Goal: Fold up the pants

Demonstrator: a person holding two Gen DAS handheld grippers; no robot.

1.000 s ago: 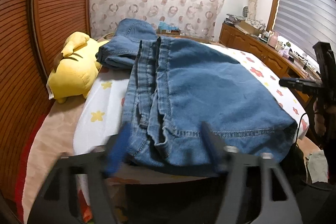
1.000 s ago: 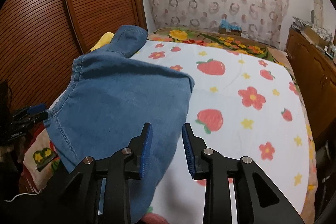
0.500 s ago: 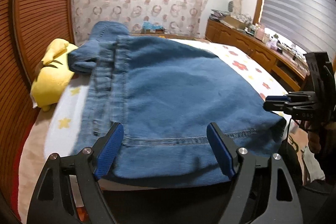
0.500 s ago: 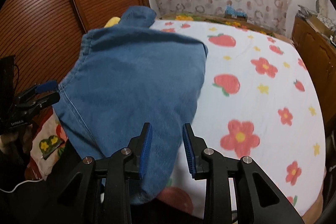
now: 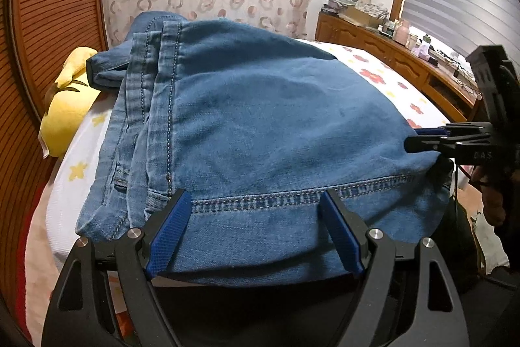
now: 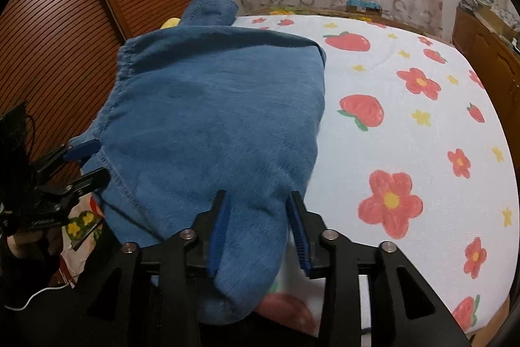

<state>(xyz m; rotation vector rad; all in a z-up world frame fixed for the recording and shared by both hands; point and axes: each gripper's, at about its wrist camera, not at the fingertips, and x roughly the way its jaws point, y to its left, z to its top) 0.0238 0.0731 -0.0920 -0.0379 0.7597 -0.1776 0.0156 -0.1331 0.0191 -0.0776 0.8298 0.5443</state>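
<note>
Blue denim pants (image 5: 260,126) lie folded on the bed, the stitched hem edge hanging over the near side. My left gripper (image 5: 256,226) is open, its blue pads on either side of the hem, with cloth between them. My right gripper (image 6: 258,226) is open, with a corner of the pants (image 6: 227,126) between its fingers. The right gripper also shows in the left wrist view (image 5: 429,139) at the pants' right corner. The left gripper shows in the right wrist view (image 6: 87,165) at the left hem.
The bed sheet (image 6: 406,126) has strawberry and flower prints. A yellow plush toy (image 5: 68,106) lies at the left by the wooden slatted wall (image 5: 48,21). A wooden dresser (image 5: 390,54) with clutter stands at the right under the window.
Both grippers moved in onto the near edge of the pants. The right gripper opened wider, and the cloth now sits between its fingers.
</note>
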